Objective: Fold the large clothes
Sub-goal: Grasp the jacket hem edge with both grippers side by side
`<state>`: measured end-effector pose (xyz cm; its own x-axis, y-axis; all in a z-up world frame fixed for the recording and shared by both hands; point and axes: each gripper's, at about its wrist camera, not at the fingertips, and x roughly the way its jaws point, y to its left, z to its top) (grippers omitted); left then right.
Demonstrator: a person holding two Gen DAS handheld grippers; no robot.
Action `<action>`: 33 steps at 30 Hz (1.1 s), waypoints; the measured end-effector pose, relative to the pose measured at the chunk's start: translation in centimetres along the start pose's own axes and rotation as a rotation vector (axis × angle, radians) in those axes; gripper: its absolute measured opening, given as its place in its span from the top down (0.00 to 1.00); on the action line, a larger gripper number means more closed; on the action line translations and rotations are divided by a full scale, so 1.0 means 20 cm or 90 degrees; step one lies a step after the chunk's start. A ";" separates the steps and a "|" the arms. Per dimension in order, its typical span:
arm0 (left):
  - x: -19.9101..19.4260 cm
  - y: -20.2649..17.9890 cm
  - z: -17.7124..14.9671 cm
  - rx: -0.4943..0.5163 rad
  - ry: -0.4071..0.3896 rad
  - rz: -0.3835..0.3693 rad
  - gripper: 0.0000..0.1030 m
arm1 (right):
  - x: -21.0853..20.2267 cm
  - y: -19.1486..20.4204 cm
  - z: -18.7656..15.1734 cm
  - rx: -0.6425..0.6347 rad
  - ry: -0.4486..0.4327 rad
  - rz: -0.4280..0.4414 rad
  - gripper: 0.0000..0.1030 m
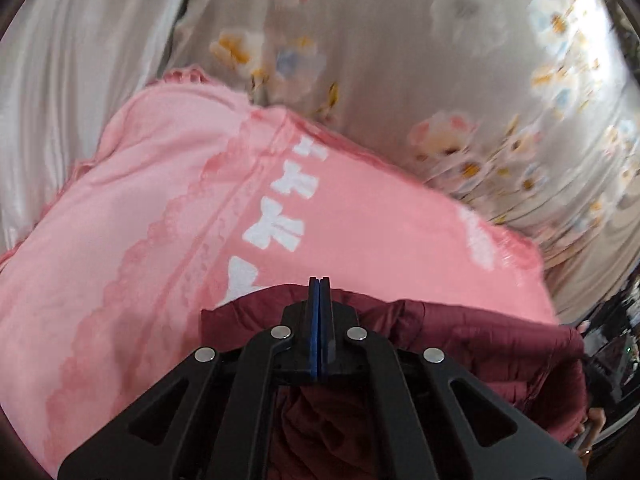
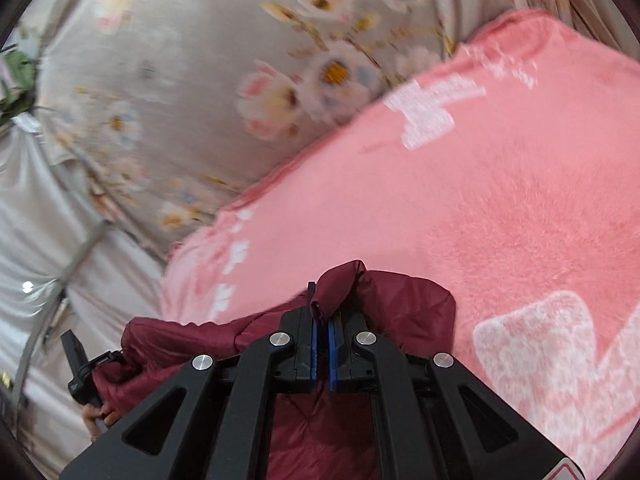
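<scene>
The left gripper (image 1: 319, 280) has its blue pads pressed flat together, and the maroon jacket (image 1: 460, 332) bunches right under and beside the tips, though whether any cloth is caught between them I cannot tell. The right gripper (image 2: 321, 312) pinches a raised fold of the jacket (image 2: 384, 300), its jaws nearly closed on the cloth, with the jacket draping below it towards a hand (image 2: 94, 414) at the lower left. Beyond the jacket lies a pink blanket (image 2: 460, 208) with white bows, and past that a grey floral sheet (image 2: 168, 72).
</scene>
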<state>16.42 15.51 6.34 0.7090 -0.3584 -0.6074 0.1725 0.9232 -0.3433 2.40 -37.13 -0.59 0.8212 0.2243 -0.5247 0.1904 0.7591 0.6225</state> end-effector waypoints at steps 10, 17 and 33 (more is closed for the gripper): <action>0.63 0.23 -0.07 -0.026 0.133 0.059 1.00 | 0.43 -0.08 -0.04 -0.039 0.075 -0.119 0.96; 0.28 0.32 0.00 -0.085 0.043 -0.074 0.38 | 0.12 0.01 -0.06 -0.042 -0.004 -0.038 0.64; 0.49 0.28 -0.16 -0.029 0.176 -0.112 0.81 | 0.33 -0.04 -0.06 -0.086 0.056 -0.172 0.91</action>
<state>22.13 16.67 -3.76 0.4574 -0.5412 -0.7056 0.2403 0.8392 -0.4879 7.12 -35.53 -5.26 0.6994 0.0504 -0.7129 0.3181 0.8712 0.3738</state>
